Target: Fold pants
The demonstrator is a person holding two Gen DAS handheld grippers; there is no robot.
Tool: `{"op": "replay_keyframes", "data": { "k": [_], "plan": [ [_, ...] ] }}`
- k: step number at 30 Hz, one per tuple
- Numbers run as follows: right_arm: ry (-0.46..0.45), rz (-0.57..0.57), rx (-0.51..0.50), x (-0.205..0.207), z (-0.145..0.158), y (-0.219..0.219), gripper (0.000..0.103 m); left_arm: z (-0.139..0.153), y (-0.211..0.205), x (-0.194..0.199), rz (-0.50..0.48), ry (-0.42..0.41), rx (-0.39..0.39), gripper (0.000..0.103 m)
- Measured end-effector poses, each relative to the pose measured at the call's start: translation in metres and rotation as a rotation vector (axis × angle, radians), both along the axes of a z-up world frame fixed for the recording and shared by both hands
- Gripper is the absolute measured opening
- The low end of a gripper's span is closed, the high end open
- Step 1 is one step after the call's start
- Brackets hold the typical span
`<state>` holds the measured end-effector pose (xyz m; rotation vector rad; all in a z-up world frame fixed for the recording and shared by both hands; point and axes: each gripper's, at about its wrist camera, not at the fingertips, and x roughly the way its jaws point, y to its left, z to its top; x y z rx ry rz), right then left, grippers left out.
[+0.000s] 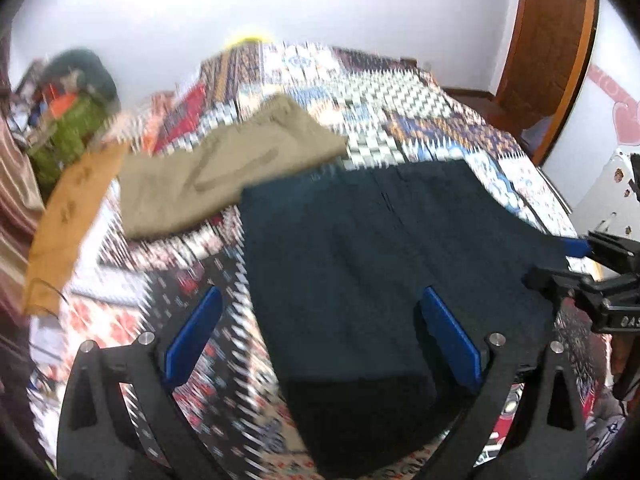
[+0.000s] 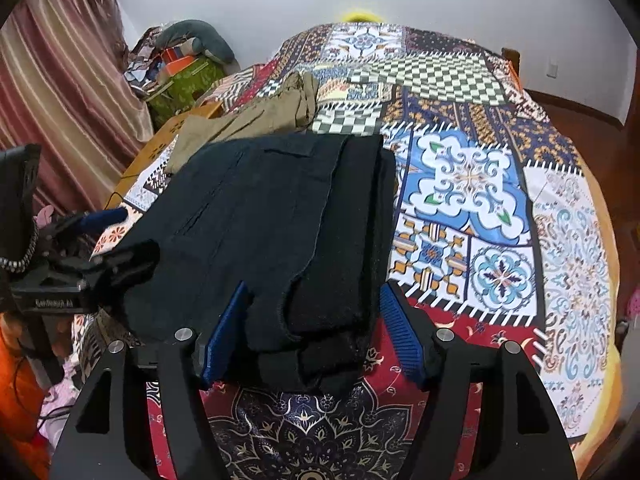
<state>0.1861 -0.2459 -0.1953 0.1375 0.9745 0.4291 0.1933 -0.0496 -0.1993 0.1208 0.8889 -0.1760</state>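
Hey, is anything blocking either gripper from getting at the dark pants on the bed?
Nothing visible does. The dark pants lie uncovered on the patterned bedspread, and both the left gripper and right gripper are open right over their near end. The khaki pants sit beyond them, at the far side, out of the way.

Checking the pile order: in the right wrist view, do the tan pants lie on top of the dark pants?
No, the dark pants overlap the near edge of the tan pants, which lie behind them on the patterned bedspread.
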Motion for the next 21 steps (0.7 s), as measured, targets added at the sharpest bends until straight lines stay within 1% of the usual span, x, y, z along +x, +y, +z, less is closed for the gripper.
{"op": "replay_keyframes", "data": {
  "k": [3, 6, 8, 11, 13, 17, 21],
  "plan": [
    [-0.013, -0.005, 0.003, -0.001, 0.007, -0.003, 0.064, 0.013, 0.009, 0.017, 0.014, -0.050, 0.033, 0.101],
    [-0.030, -0.025, 0.003, -0.004, 0.015, -0.010, 0.064, 0.018, 0.020, 0.045, 0.022, -0.057, 0.046, 0.101],
    [-0.031, -0.040, 0.000, -0.006, 0.018, -0.014, 0.065, 0.016, 0.027, 0.067, 0.027, -0.043, 0.060, 0.101],
    [-0.031, -0.065, -0.010, -0.009, 0.021, -0.023, 0.065, 0.002, 0.032, 0.105, 0.008, 0.012, 0.085, 0.101],
    [-0.028, -0.085, -0.016, -0.013, 0.023, -0.029, 0.065, -0.012, 0.031, 0.128, 0.003, 0.038, 0.134, 0.101],
    [-0.004, -0.123, -0.023, -0.022, 0.022, -0.042, 0.065, -0.043, 0.029, 0.157, -0.017, 0.086, 0.224, 0.101],
    [0.058, -0.129, -0.038, -0.027, 0.009, -0.047, 0.065, -0.065, 0.030, 0.171, -0.022, 0.135, 0.223, 0.101]
  ]
}}
